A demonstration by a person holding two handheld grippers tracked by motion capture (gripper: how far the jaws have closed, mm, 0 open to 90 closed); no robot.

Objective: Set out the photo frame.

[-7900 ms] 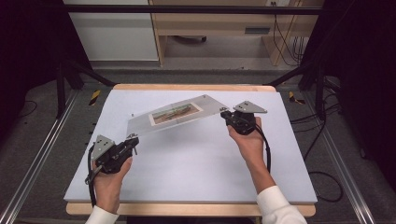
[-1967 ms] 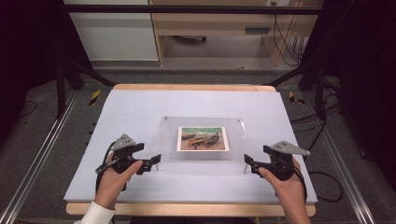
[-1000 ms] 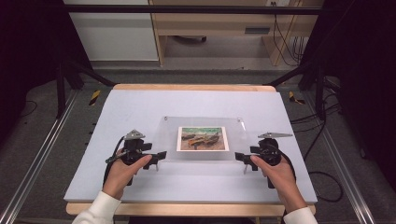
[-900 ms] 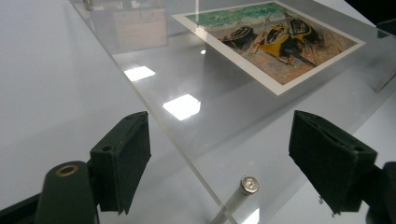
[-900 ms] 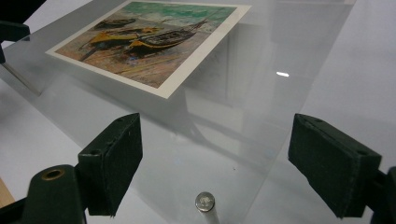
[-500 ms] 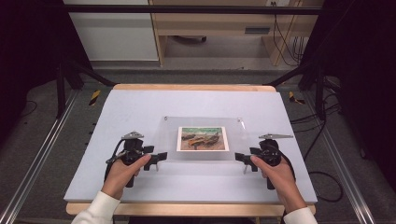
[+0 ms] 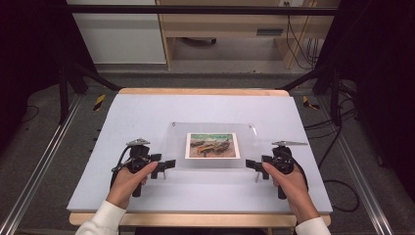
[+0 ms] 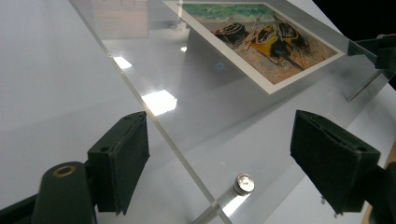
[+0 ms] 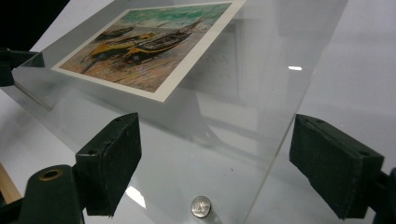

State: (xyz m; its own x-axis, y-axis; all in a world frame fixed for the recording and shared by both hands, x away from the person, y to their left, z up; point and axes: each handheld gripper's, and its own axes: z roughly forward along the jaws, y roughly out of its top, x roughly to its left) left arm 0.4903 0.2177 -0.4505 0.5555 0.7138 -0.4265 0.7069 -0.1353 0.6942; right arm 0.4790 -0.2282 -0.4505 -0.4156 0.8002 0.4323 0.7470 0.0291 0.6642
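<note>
A: Two grippers, one clear frame [image 7: 213,146] between them. Your left gripper [image 7: 165,165] sits at the frame's near-left corner, your right gripper [image 7: 252,165] at its near-right corner. Both sets of jaws are released and spread wide, each straddling a corner with nothing pinched.

B: Where does the frame lie?

A: Flat on short metal pegs [image 8: 243,183] in the middle of the table [image 7: 147,112], long axis running left to right, the boat picture [image 7: 213,145] centred in it. From each gripper the frame runs inward and away from you; in both gripper views its edge passes between the pads without touching them.

B: Which hand is nearer?

A: Neither. You're matched, one per corner, so a lift looks like work for both hands at once.

B: Room to move?

A: Plenty. There's bare table on all sides, and the near edge of the table is closest, just behind your hands. Watch that you clamp the clear edge, not the peg.
</note>
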